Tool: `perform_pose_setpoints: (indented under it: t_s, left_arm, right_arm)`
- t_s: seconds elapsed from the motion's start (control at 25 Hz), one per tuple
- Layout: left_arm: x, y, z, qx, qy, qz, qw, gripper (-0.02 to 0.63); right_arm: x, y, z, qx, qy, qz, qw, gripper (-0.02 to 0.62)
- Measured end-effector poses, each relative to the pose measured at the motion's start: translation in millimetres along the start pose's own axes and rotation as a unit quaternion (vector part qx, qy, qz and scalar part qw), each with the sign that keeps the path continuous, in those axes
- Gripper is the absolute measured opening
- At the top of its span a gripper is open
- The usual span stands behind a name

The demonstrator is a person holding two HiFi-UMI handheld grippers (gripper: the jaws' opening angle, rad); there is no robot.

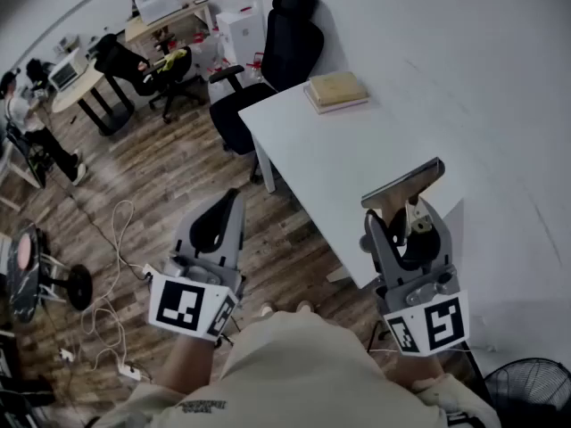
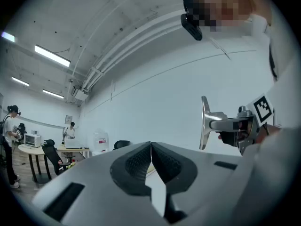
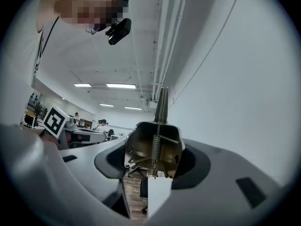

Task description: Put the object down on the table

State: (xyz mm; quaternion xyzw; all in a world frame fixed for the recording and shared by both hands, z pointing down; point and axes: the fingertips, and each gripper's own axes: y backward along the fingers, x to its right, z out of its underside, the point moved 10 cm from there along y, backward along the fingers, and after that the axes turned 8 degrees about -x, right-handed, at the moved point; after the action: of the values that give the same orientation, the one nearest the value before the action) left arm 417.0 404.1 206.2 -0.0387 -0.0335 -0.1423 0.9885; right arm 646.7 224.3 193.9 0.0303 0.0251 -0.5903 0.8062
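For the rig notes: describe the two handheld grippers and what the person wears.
The left gripper and right gripper are grey moulded bodies with dark ribbed pads. Each carries a white cube with black square markers. The person wears a beige top.

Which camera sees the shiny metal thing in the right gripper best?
The left gripper view. It shows the metal tool whole from the side: flat plate and arm, held in the right gripper. The head view shows its plate from above. The right gripper view shows only its spring and shell, close up.
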Motion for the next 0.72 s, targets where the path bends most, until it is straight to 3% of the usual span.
perform_pose_setpoints:
  t_s: [0.72]
  left_arm:
    - [24.1, 15.8, 3.0, -0.021, -0.008, -0.003, 0.9998, 0.023]
  right_arm:
    - [7.2, 15.6, 17.1, -0.008, -0.081, -0.051, 0.995, 0.241]
